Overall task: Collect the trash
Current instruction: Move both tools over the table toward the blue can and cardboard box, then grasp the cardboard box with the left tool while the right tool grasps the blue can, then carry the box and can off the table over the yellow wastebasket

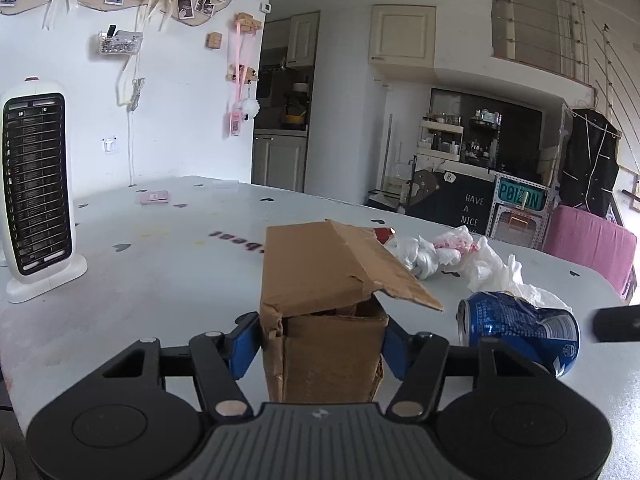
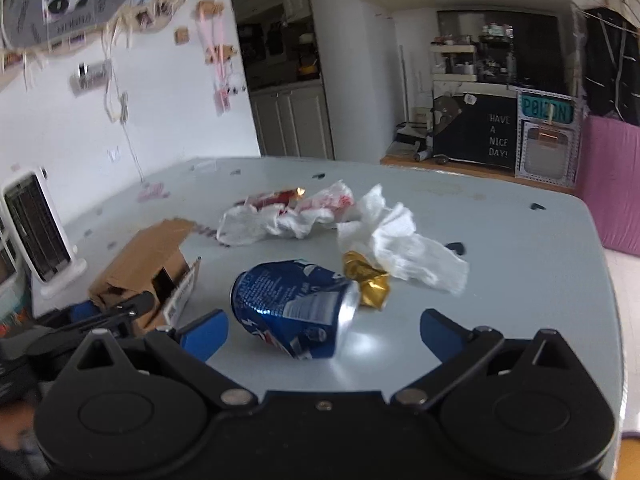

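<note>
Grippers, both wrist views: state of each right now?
Left gripper: closed on the torn brown cardboard box.
Right gripper: open, holding nothing; the crushed blue soda can lies between its fingers.

heater: white tower heater (image 1: 36, 196) standing upright at the desk's (image 1: 168, 264) left edge
pink thing: small, flat (image 1: 155, 197), near the far wall
sign: "HAVE A NICE DAY!" board (image 2: 498, 136) across the room

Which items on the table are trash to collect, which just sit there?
Trash:
cardboard box, clamped in left gripper
crushed blue can, ahead of open right gripper
white tissue
gold wrapper
plastic bags

Not trash:
heater
pink card
</note>
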Tool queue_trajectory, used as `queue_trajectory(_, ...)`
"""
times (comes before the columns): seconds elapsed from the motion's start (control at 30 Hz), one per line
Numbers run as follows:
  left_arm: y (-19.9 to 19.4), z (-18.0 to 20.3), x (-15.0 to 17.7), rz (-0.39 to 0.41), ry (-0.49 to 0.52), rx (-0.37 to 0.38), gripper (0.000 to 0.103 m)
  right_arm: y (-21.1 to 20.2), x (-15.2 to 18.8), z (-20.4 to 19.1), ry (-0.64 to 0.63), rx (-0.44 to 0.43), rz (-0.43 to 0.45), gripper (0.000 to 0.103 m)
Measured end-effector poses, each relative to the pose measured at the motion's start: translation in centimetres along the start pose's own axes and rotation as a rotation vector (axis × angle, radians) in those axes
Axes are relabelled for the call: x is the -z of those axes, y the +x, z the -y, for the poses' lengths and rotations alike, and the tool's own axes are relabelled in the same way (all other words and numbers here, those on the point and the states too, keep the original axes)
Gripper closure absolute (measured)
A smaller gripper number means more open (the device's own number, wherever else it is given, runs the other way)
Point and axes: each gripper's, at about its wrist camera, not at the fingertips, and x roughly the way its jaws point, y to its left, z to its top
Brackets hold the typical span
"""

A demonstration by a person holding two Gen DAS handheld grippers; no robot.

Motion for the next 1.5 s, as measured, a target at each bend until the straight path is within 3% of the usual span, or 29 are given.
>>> queue_trajectory(0.13, -0.1, 0.0, 0.1, 0.002, 0.001, 0.019, 0.043, 3.0, -0.4, -0.3, 0.044, 0.005, -0.044, 0.0)
queue_trajectory(0.33, -0.2, 0.1, 0.1, -0.001, 0.005, 0.051, 0.044, 5.6, -0.9, 1.7, 0.319, -0.003, -0.058, 0.003)
queue_trajectory(0.5, -0.8, 0.9, 0.6, -0.004, 0.009, 0.077, 0.044, 7.4, -0.5, 2.5, 0.415, -0.044, -0.13, 0.024)
queue_trajectory(0.57, -1.0, 1.2, 0.7, -0.006, 0.008, 0.085, 0.044, 7.3, -0.2, 2.6, 0.421, -0.113, -0.136, 0.049)
queue_trajectory(0.63, -1.1, 1.6, 0.8, -0.009, 0.003, 0.092, 0.044, 6.5, -0.1, 2.3, 0.379, -0.136, -0.136, 0.061)
queue_trajectory(0.73, -1.4, 2.2, 0.9, -0.016, -0.008, 0.105, 0.044, 4.9, 0.3, 1.4, 0.256, -0.135, -0.135, 0.064)
queue_trajectory(0.9, -2.4, 3.4, 1.1, -0.038, -0.024, 0.138, 0.044, 0.7, 2.0, 1.6, 0.158, -0.095, -0.105, 0.066)
queue_trajectory(1.17, -5.6, 6.6, 2.5, -0.066, -0.03, 0.209, 0.044, -6.7, 5.9, 3.9, 0.087, -0.039, -0.067, 0.068)
queue_trajectory(1.5, -9.9, 9.1, 3.7, -0.105, -0.033, 0.214, 0.047, -12.0, 7.8, 5.6, 0.106, -0.024, -0.037, 0.069)
